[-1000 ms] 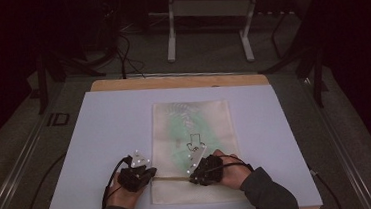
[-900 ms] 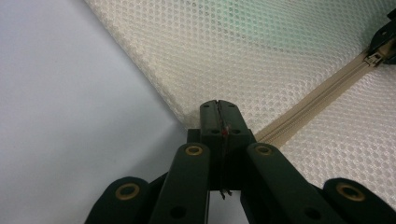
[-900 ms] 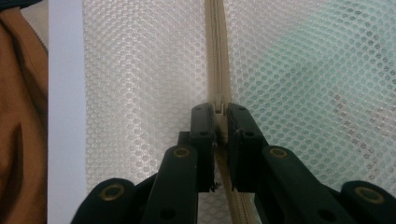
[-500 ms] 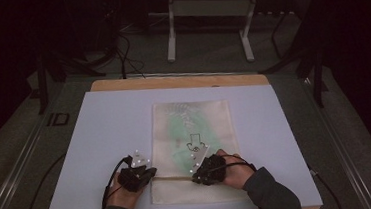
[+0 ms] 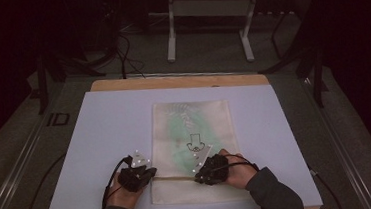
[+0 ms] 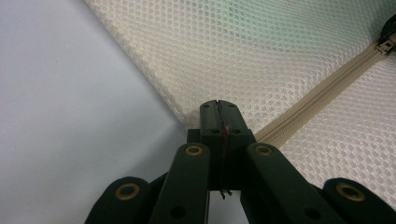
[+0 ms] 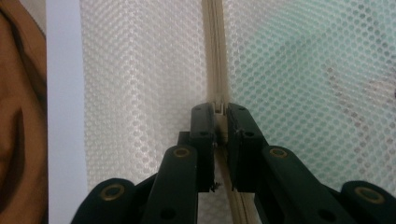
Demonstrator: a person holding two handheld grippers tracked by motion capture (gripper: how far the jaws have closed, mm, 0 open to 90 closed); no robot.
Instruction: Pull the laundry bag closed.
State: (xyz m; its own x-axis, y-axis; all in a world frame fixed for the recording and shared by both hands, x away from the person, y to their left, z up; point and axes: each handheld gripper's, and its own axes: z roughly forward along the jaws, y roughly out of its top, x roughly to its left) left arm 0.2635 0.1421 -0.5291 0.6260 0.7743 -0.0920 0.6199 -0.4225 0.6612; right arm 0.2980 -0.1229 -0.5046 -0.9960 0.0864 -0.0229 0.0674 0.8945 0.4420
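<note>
A cream mesh bag with a greenish item inside lies flat on the white board. Its zipper runs across the near end. My left gripper is at the bag's left edge. In the left gripper view, the left gripper is shut, pinching the mesh corner where the zipper ends. My right gripper sits on the zipper line farther right. In the right gripper view, the right gripper is shut on the beige zipper pull, with the zipper running straight ahead.
The board rests on a wooden table. A metal stand and cables are on the floor behind it. In the right gripper view, the board's edge and a brown surface lie to the left.
</note>
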